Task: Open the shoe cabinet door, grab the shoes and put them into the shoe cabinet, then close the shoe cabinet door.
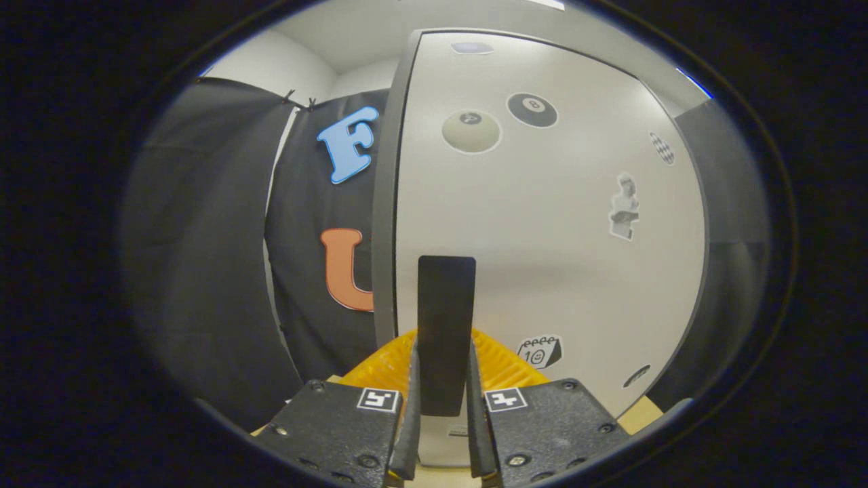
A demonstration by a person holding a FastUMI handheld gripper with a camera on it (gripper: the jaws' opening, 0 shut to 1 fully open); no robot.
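the gripper (444,379) is clamped on the black handle (445,325) of the white shoe cabinet door (542,224), both fingers (411,407) pressing its sides. stickers (471,131) dot the door, yellow ridged pads (502,362) just behind the handle.

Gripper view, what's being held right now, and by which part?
The gripper is shut on the cabinet door's black handle, fingers pressing both sides of its lower end.

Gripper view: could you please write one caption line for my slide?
Gripper jaws closed on the black handle of the white cabinet door, stickers scattered across it.
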